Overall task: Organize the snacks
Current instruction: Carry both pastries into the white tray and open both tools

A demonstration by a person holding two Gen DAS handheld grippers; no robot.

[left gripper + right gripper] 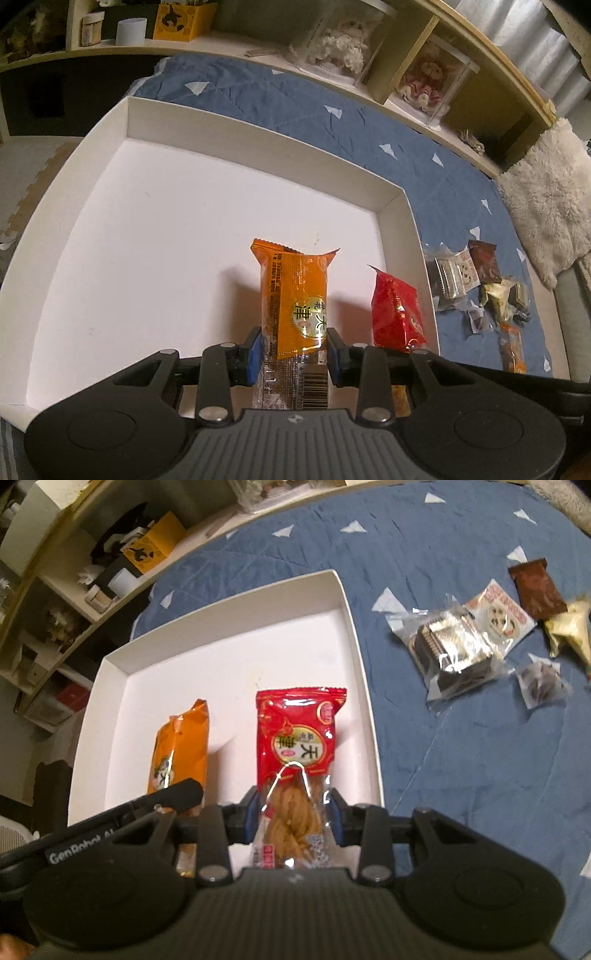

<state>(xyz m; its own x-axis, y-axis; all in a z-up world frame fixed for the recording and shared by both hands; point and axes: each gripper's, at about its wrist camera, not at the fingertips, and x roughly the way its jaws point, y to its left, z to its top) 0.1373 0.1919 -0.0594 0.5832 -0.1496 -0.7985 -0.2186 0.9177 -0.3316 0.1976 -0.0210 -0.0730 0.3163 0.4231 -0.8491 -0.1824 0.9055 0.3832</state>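
My left gripper point(293, 354) is shut on an orange snack packet point(295, 295) and holds it over the white box point(258, 147). My right gripper point(291, 812) is shut on a red snack packet point(299, 734) with a twisted pastry inside, over the right side of the same box point(354, 635). The red packet also shows in the left wrist view point(397, 314), right of the orange one. The orange packet shows in the right wrist view point(181, 753), left of the red one, with the left gripper's arm across its lower end.
Several loose snacks lie on the blue quilt point(461, 738) right of the box: a clear-wrapped dark packet point(454, 653), a brown packet point(535, 590), a gold one point(569, 631). Shelves point(424, 74) run behind. A fluffy cream cushion point(546, 199) lies at the right.
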